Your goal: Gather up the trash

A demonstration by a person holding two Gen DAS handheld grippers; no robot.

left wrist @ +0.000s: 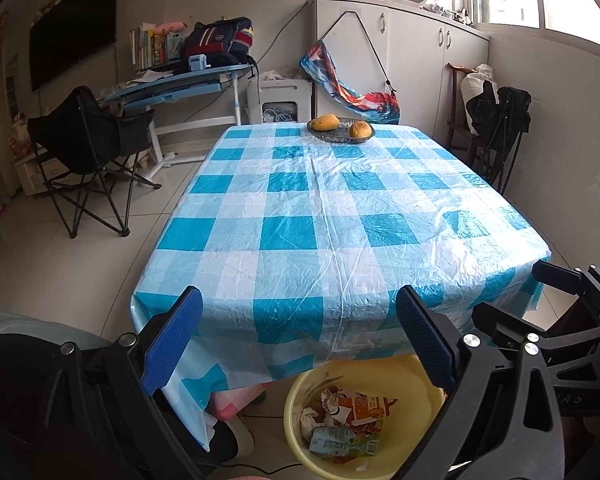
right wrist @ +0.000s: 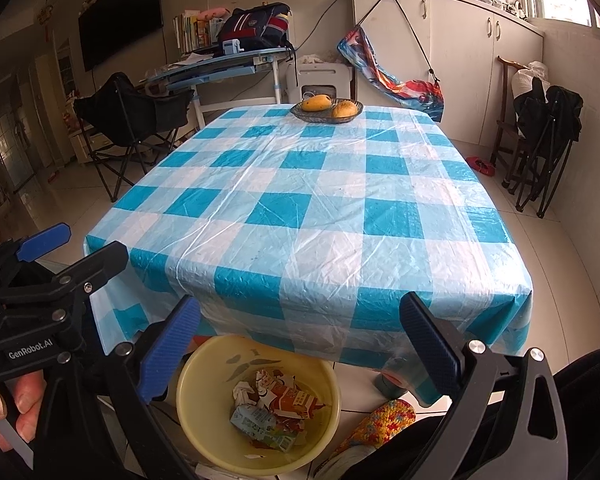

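Observation:
A yellow bin (left wrist: pixel 420 380) stands on the floor below the table's near edge and holds trash: an orange carton (left wrist: pixel 364 406), a green carton (left wrist: pixel 342 442) and a white wad. It shows in the right wrist view (right wrist: pixel 204 384) too, with the cartons (right wrist: pixel 288 400). My left gripper (left wrist: pixel 300 344) is open and empty above the bin. My right gripper (right wrist: pixel 300 348) is open and empty above the bin. The right gripper shows in the left wrist view (left wrist: pixel 516 292), and the left gripper in the right wrist view (right wrist: pixel 76 244), also open.
The table (left wrist: pixel 320 216) has a blue-and-white checked plastic cloth. A glass dish with two mangoes (left wrist: pixel 340 128) sits at its far edge. A black folding chair (left wrist: pixel 88 148) stands left, another chair (left wrist: pixel 496 128) right. A knitted slipper (right wrist: pixel 380 420) lies by the bin.

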